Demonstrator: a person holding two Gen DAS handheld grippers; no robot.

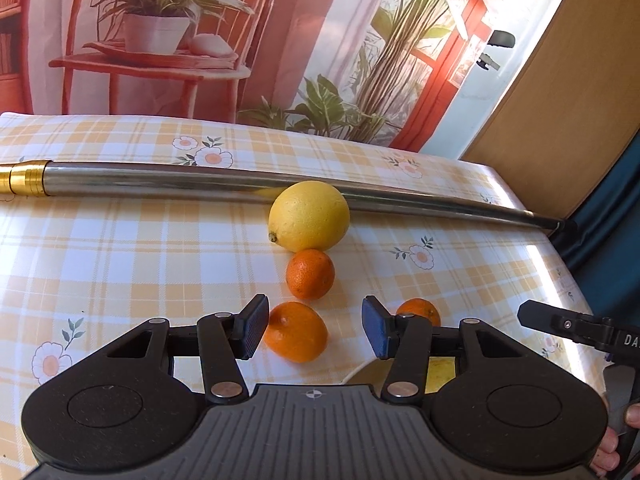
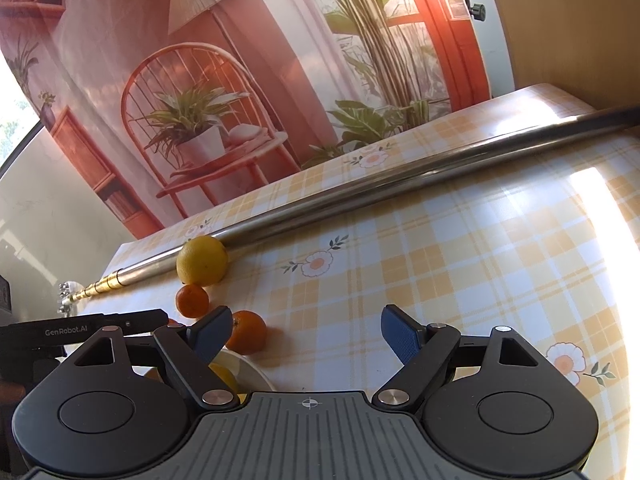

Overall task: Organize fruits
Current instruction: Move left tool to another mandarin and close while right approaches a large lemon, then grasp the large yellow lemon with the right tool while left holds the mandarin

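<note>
Lemon (image 1: 308, 216) sits against the metal pole (image 1: 200, 182) on the checked tablecloth (image 1: 120, 264), three mandarins (image 1: 310, 274) strung out just in front. Left gripper (image 1: 316, 330) hovers wide open by the nearest one; right gripper (image 2: 306, 338) wide open, empty.

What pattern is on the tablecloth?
Yellow-and-white plaid with small white daisy flowers on the tablecloth; clearest in the right wrist view.

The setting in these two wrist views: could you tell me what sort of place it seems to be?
Probably a staged home-style tabletop rather than a real room: a checked floral tablecloth, a printed backdrop of a chair and plants behind it, and a lemon beside a metal pole.
</note>
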